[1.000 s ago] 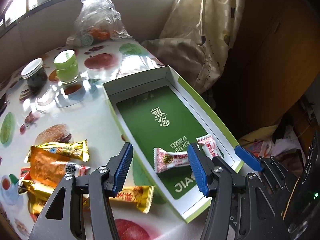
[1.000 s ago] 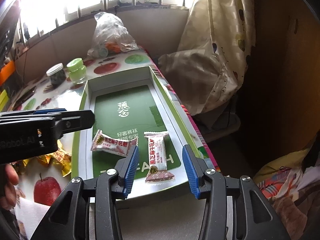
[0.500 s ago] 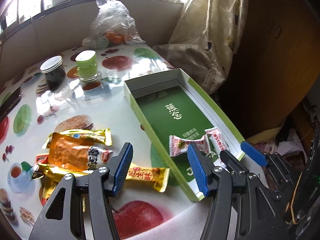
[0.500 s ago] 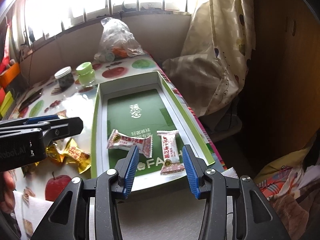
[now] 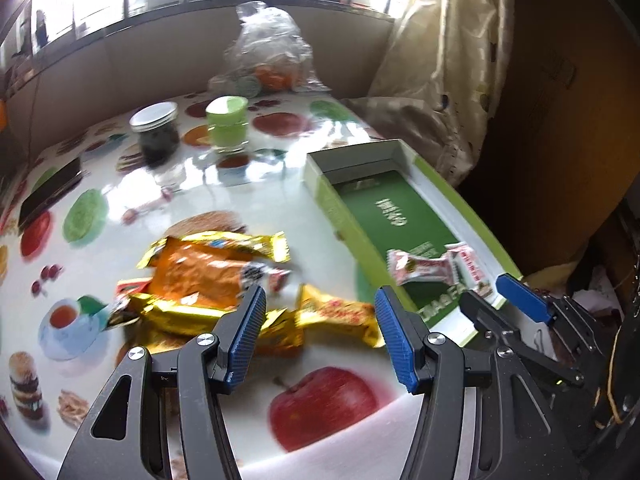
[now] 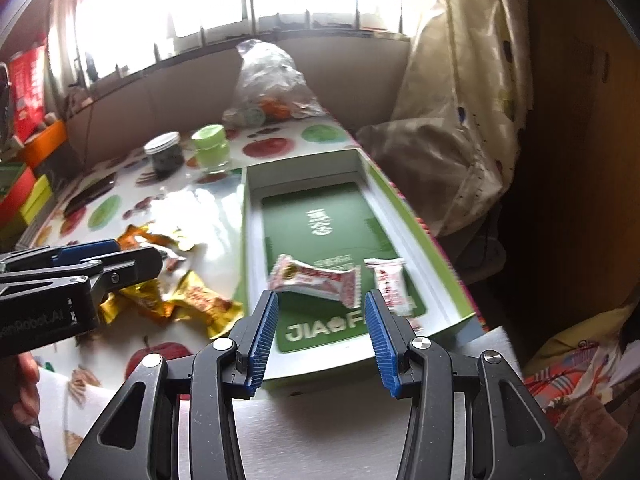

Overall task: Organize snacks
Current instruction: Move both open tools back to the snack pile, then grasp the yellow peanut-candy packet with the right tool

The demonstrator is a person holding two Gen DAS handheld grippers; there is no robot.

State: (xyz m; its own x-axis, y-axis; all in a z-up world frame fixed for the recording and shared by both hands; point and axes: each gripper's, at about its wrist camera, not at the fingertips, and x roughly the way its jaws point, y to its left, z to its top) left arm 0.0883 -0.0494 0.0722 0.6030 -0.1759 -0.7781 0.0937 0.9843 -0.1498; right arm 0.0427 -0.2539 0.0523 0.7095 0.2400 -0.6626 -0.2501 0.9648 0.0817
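A green-and-white box (image 5: 320,188) (image 6: 250,240) lies open on the fruit-print table. Two pink-and-white candies lie in its near end: one crosswise (image 5: 420,270) (image 6: 316,278), one lengthwise (image 5: 470,266) (image 6: 390,280). A pile of gold and orange snack packets (image 5: 200,276) (image 6: 160,296) lies left of the box. My left gripper (image 5: 320,320) is open and empty above a gold packet (image 5: 336,314). My right gripper (image 6: 320,316) is open and empty at the box's near end, and shows in the left wrist view (image 5: 516,300).
A dark jar (image 5: 155,132) and a green-lidded jar (image 5: 227,124) stand at the back. A plastic bag (image 5: 268,56) sits by the wall. A black phone (image 5: 48,192) lies at the left. A curtain (image 6: 460,120) hangs right of the table edge.
My left gripper has swung left, away from the box and over the snack pile. My right gripper has drawn back a little from the two candies. Both stay open.
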